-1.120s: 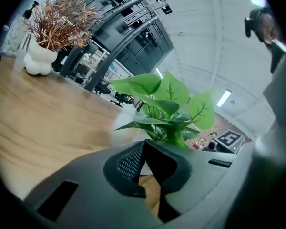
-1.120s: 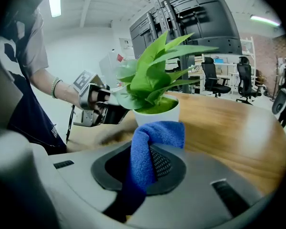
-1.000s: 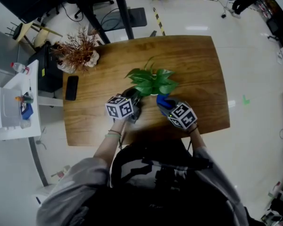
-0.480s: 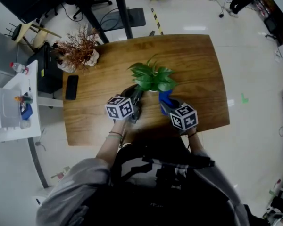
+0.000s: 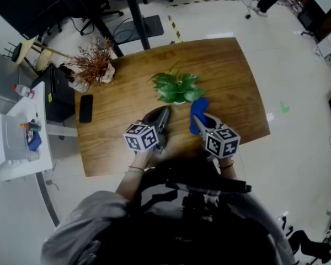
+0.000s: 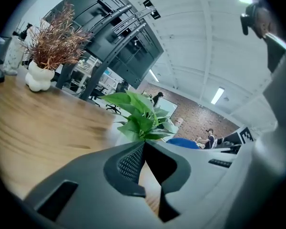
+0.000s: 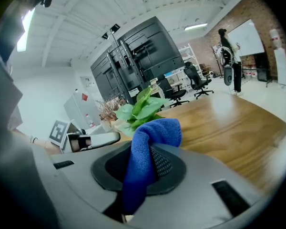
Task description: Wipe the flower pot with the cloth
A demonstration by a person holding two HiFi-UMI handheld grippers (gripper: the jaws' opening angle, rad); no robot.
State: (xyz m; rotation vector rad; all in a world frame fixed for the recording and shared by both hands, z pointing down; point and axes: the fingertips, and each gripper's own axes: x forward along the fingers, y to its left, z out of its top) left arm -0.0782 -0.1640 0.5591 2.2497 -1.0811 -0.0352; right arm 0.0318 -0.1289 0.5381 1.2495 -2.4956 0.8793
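flower pot (image 5: 179, 100) sits just ahead, slightly left of right tongs (image 5: 201, 121); these pinch blue cloth (image 5: 197, 110); left tongs (image 5: 162, 115) pressed together, empty, flanking pot's other side.

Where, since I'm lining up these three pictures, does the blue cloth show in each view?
Head view: right of centre, blue cloth held by the right gripper, beside the green plant.
Left gripper view: small blue patch just right of the green plant.
Right gripper view: centre, pinched between the fingers.
Shared landmark: the green plant.
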